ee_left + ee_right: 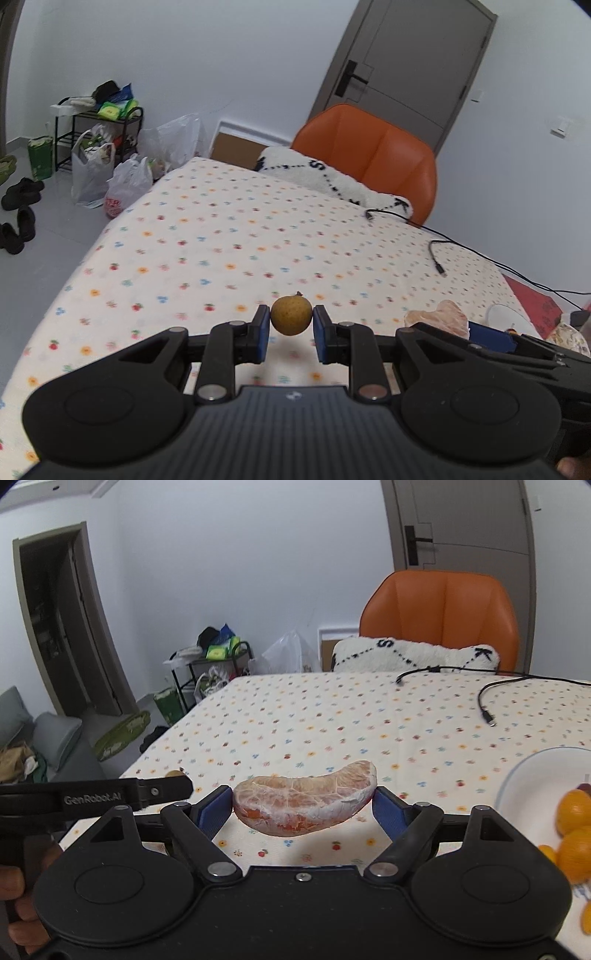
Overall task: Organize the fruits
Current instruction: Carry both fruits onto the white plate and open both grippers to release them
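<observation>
A small round yellow-brown fruit (290, 315) hangs above the flowered tablecloth, pinched between the blue pads of my left gripper (290, 325). In the right wrist view a large peeled pomelo segment (306, 800), pink with white pith, is held off the cloth by my right gripper (304, 808). The same segment (441, 317) shows at the right of the left wrist view. At the right edge a white bowl (524, 779) holds several small oranges (574, 810). The left gripper's arm (110, 795) crosses the left of the right wrist view, a hand under it.
Flowered cloth covers the table (221, 240). Black cables (484, 701) lie on its far right part. An orange chair (369, 155) with a white cushion (332, 177) stands behind the table. Bags and a shelf (99, 147) sit on the floor at the left.
</observation>
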Demonstrator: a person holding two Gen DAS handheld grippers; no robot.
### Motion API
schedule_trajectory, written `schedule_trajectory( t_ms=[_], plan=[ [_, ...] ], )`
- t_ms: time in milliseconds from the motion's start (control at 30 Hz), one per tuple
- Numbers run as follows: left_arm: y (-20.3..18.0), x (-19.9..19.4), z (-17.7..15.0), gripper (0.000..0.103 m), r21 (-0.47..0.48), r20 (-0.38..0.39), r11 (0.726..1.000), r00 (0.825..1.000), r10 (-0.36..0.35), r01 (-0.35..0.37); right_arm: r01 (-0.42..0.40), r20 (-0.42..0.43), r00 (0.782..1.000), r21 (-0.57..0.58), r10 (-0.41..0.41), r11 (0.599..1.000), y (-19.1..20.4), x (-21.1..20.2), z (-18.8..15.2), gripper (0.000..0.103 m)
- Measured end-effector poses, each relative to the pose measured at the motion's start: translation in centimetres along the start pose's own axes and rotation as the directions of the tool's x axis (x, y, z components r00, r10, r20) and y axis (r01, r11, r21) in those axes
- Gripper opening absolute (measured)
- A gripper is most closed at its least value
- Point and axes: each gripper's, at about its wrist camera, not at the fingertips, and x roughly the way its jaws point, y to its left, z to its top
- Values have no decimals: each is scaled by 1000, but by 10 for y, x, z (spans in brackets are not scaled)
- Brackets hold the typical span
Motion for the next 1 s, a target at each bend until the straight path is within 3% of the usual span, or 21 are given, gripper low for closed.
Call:
schedule_trajectory(
  t_ms=[1000],
  plan=[
    [-107, 12, -25, 23, 156, -46, 980, 992, -114, 120, 101, 109, 987, 145, -117, 984, -90, -73, -13, 79]
  ],
)
